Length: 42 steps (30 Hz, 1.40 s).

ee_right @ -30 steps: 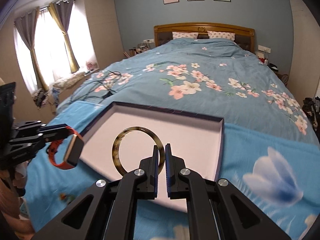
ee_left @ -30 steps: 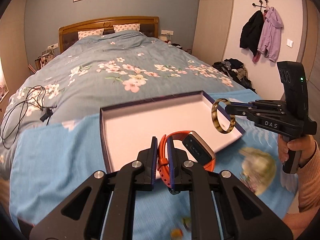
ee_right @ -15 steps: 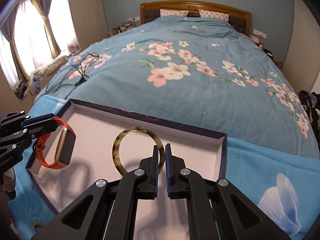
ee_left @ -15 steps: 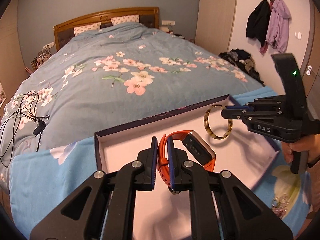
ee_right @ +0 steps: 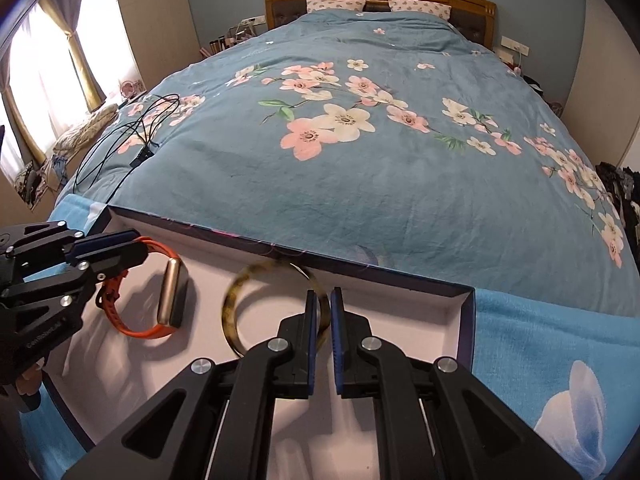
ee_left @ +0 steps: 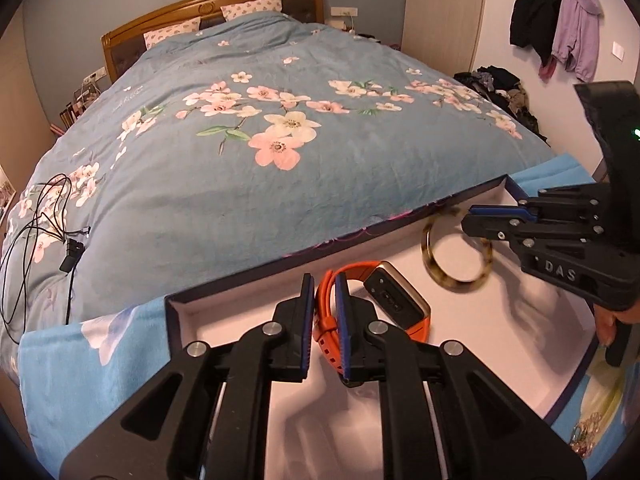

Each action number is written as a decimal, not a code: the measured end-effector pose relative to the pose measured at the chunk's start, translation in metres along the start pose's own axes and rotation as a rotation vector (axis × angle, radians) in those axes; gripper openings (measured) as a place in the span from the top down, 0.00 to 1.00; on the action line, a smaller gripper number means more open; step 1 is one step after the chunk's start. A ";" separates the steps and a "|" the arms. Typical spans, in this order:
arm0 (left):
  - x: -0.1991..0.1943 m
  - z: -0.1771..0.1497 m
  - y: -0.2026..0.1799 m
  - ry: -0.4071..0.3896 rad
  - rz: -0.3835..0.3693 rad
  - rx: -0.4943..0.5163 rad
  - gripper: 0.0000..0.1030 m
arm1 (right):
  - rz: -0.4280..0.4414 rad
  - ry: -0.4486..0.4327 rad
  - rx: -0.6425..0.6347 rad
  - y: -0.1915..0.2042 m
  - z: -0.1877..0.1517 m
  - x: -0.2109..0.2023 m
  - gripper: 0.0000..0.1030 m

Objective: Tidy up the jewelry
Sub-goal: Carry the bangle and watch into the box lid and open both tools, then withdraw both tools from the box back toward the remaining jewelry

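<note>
In the left wrist view, the left gripper (ee_left: 325, 312) filled the bottom centre of the frame, its fingers (ee_left: 307, 320) clamped on the orange strap of a watch (ee_left: 396, 300) whose dark face sat just right of the fingertips. The watch hung over the pale floor of a shallow box (ee_left: 240, 280) with a dark rim, lying at the foot of the bed (ee_left: 280, 168) on its flowered blue cover. At the right edge of that frame the right gripper (ee_left: 472, 222) reached in above the box, beside the tortoiseshell bangle (ee_left: 452, 276).

In the right wrist view, the right gripper (ee_right: 323, 332) sat at bottom centre with its fingers (ee_right: 309, 336) slightly apart; the bangle (ee_right: 240, 308), blurred, passed between them, and I could not tell whether the pads touched it. The watch (ee_right: 168, 300) showed at centre left, held by the left gripper (ee_right: 120, 248).
</note>
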<state>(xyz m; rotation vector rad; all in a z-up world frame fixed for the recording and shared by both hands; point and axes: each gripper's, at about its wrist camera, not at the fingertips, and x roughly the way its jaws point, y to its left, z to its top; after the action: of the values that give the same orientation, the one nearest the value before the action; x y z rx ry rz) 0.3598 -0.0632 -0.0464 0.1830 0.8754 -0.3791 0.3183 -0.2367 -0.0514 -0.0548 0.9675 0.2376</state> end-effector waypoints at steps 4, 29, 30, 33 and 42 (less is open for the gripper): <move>0.008 0.003 0.001 0.022 0.006 -0.017 0.86 | 0.007 -0.053 0.020 -0.004 -0.003 -0.016 0.90; -0.183 -0.154 -0.026 -0.229 -0.043 -0.075 0.40 | 0.219 -0.133 -0.150 0.020 -0.191 -0.147 0.68; -0.183 -0.161 -0.028 -0.223 -0.048 -0.078 0.40 | 0.219 -0.123 -0.150 0.021 -0.196 -0.147 0.68; -0.188 -0.184 -0.033 -0.207 -0.064 -0.083 0.40 | 0.216 -0.102 -0.129 0.018 -0.209 -0.145 0.68; -0.190 -0.228 -0.051 -0.156 -0.086 -0.066 0.40 | 0.218 -0.085 -0.080 0.012 -0.219 -0.137 0.67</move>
<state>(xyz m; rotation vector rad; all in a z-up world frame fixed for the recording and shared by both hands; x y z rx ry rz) 0.0668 0.0077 -0.0428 0.0543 0.7424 -0.4381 0.0636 -0.2826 -0.0625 -0.0124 0.8788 0.4757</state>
